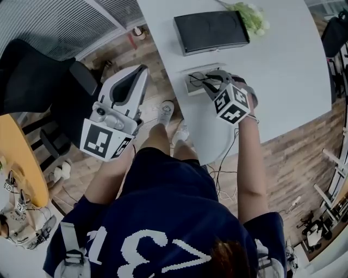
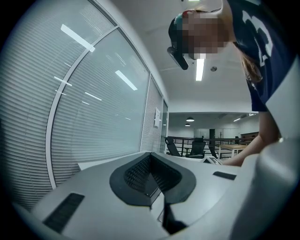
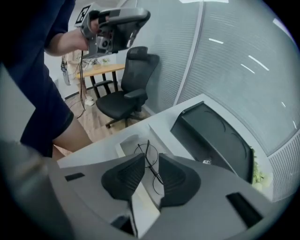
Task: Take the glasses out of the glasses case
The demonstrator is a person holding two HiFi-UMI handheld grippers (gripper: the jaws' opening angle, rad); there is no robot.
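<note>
An open white glasses case [image 1: 191,86] [image 3: 124,146] lies near the white table's front edge. Thin wire-rimmed glasses [image 1: 199,79] [image 3: 149,149] stand on edge over it. My right gripper [image 1: 213,80] [image 3: 150,157] is over the case, its jaws closed to a narrow gap with the glasses frame between the pads. My left gripper [image 1: 140,70] [image 2: 150,157] is held off the table to the left, above the floor. It is shut with nothing in it and points towards a blinds-covered glass wall. The right gripper view also catches the left gripper [image 3: 112,28], raised in a hand.
A flat black box [image 1: 211,31] [image 3: 211,136] lies on the table [image 1: 283,70] behind the case, with green leaves [image 1: 251,15] beside it. A black office chair [image 1: 32,81] [image 3: 126,89] and a yellow round table [image 1: 22,163] stand at the left over wood flooring.
</note>
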